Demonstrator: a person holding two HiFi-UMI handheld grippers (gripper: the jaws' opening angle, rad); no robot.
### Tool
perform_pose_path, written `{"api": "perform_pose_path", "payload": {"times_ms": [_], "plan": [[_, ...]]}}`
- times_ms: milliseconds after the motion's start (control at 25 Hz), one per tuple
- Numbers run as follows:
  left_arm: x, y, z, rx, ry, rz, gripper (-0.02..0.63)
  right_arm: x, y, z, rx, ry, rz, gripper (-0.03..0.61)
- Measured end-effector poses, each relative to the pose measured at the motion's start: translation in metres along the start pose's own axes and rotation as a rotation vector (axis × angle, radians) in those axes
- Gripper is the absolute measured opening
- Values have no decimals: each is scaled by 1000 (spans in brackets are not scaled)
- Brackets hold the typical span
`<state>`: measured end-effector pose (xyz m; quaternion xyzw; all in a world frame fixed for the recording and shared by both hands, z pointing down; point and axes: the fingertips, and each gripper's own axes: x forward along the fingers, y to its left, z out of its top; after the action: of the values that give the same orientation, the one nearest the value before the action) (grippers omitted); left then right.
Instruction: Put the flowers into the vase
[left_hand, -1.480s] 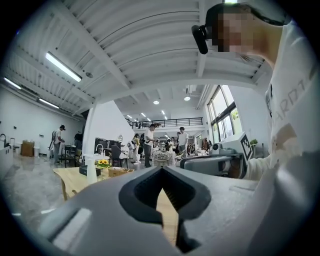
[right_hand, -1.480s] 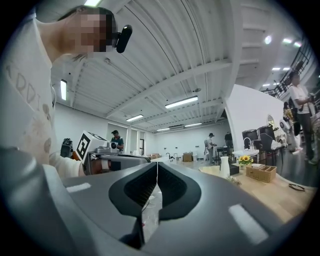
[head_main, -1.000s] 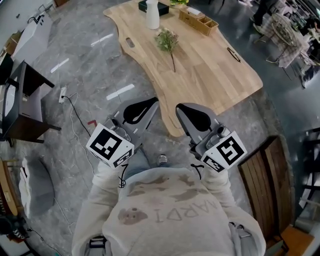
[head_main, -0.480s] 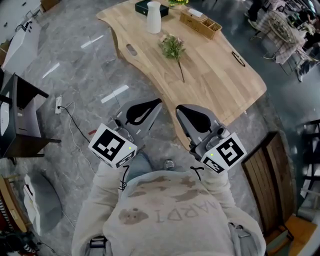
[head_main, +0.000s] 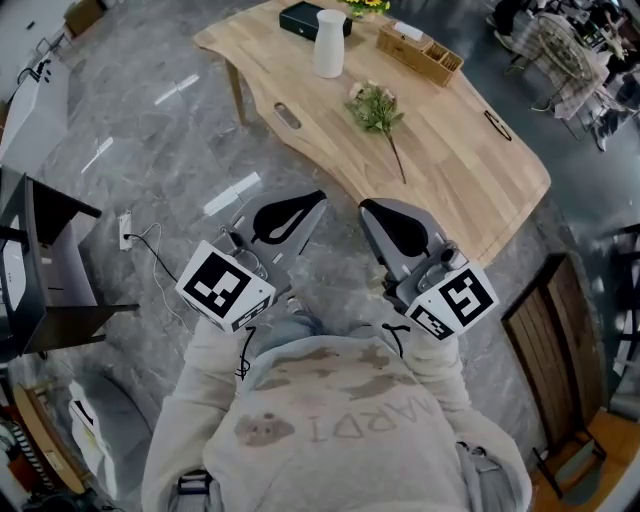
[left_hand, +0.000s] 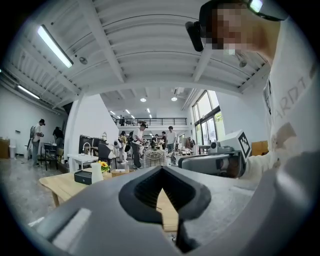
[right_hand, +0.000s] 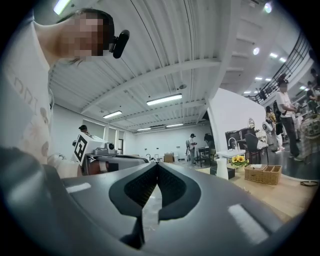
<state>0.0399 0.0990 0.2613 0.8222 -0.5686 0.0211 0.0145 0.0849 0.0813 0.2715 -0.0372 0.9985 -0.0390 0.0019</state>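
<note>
While the person stood short of the wooden table (head_main: 455, 160), both tools were held level at chest height, side by side, cube markers toward the body.

Far left, about 9 o'clock from the person: dark stand (head_main: 45, 265) on the grey stone floor, with a power strip and cable (head_main: 125, 228) just beside it.

Left gripper (head_main: 315, 203): jaws closed tip to tip in its own view (left_hand: 161, 169), nothing between them. It pointed toward 12 o'clock, over bare floor, just short of the table's near edge.

On the table, at 12 o'clock: white vase (head_main: 329, 43), upright and empty at the mouth as far as could be seen. A dark box (head_main: 305, 18) lay just beside it at its 10 o'clock.

Flowers (head_main: 376, 106): small bunch lying flat on the table top at the vase's 5 o'clock, apart from it, blooms toward the vase, stem trailing toward the person. Untouched by either tool.

Wooden tray (head_main: 422, 52) at the vase's 3 o'clock, near the far edge.

Right gripper (head_main: 370, 208): jaws likewise pressed together, empty (right_hand: 156, 167), also aimed at 12 o'clock.

Far right, 3 to 4 o'clock: slatted wooden chair (head_main: 550, 335).
</note>
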Motion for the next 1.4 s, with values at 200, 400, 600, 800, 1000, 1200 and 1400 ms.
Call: {"api": "perform_pose_path", "payload": {"times_ms": [200,400,600,800,1000,1200,1400], "plan": [[-20,37,-5,14,1,-27,0,36,4,-3,-8,-15,-46,25],[-23,58,-10,-18,-12,-63,0,52,-4,-6,-14,18,-104,25],[-16,71,-19,-40,-10,-103,0,61,-27,-16,-19,68,-167,25],[-5,89,-27,-55,-7,-125,0,70,-64,-38,-33,155,-234,31],[14,115,-31,-61,-9,-151,0,81,-107,-68,-39,256,-312,38],[40,145,-30,-69,-10,-176,0,89,-160,-96,-17,358,-396,38],[74,172,-27,-71,-1,-206,0,95,-210,-130,-1,466,-445,51]]}}
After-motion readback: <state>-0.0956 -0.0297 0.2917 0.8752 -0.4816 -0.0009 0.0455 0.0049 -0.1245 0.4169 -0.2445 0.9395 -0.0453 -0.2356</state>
